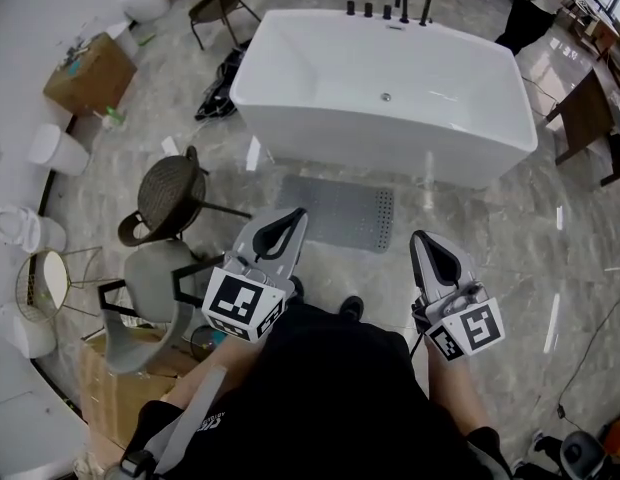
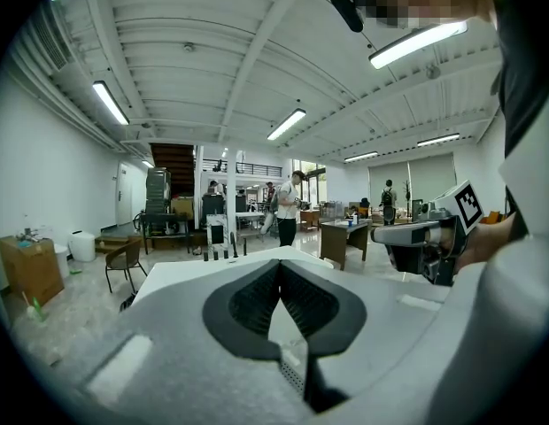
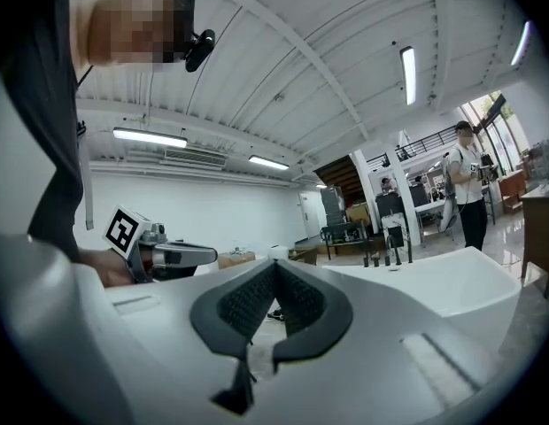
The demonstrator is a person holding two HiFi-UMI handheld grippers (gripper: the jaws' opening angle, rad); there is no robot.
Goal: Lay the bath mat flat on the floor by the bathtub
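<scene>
In the head view, the grey bath mat (image 1: 340, 211) lies spread on the floor (image 1: 490, 230), just beside the near wall of the white bathtub (image 1: 380, 88), and it looks flat. The left gripper (image 1: 294, 214) and right gripper (image 1: 422, 238) hover nearer us, apart from the mat. We judge the laying almost complete. To finish well, we would check that the mat's far edge runs parallel to the tub and press down any lifted corner. In the left gripper view, the jaws are pressed together on nothing, with the tub beyond. In the right gripper view, the jaws likewise meet, empty. We read no brand or lettering; only the square black-and-white markers (image 1: 242, 306) on the gripper cubes show.
</scene>
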